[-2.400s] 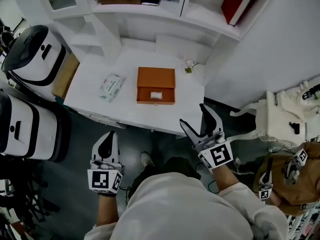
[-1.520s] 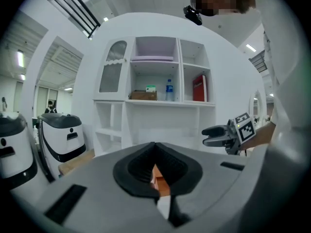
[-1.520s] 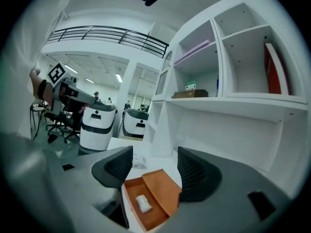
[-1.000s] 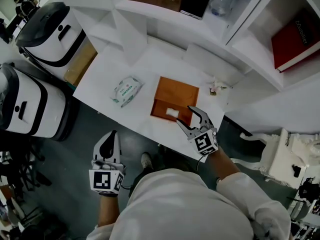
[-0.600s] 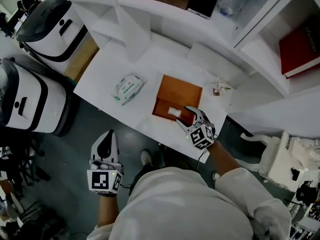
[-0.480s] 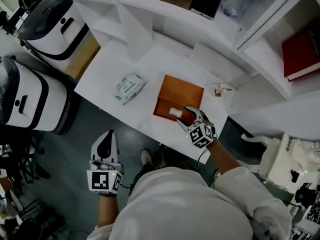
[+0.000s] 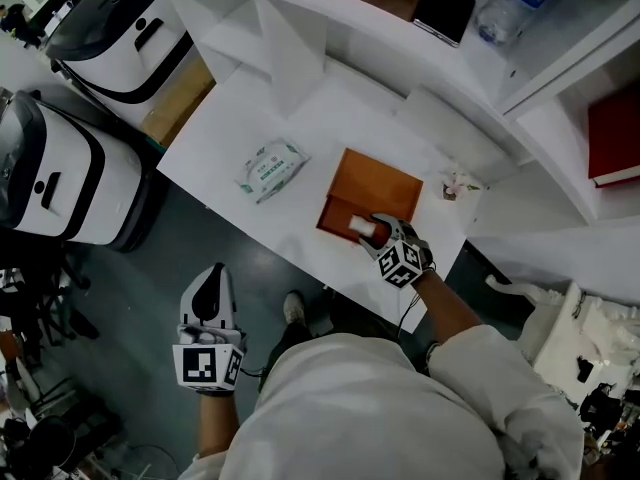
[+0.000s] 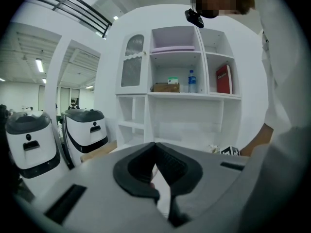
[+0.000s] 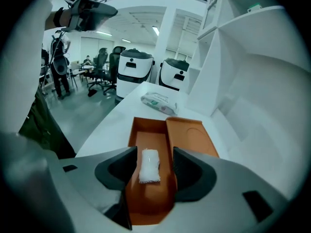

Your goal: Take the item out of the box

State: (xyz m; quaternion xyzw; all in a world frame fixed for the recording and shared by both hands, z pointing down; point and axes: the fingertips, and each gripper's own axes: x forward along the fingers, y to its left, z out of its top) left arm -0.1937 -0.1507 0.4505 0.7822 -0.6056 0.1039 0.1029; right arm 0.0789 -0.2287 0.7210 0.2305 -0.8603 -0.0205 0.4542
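Room: our white tabletop [image 7: 340,128] under shelves [image 7: 345,16].
Roll [image 9: 149,165]: long axis along box [image 9: 190,135].
Right tongs [image 9: 151,176]: closing astride Roll.
Left tongs [image 8: 156,168]: together.

Straight ahead of my right jaws, a white soft wipes packet with green print [image 7: 271,167] lies flat on the white bench [image 7: 236,120]. Farther ahead, past the bench's end, two rounded white-and-black machines [image 7: 118,34] [image 7: 58,183] stand on the floor. Right of the jaws sits a small pale floral ornament [image 7: 458,185]. On the shelf above I see a clear plastic water bottle [image 7: 515,3] and a red hardback book [image 7: 615,133].
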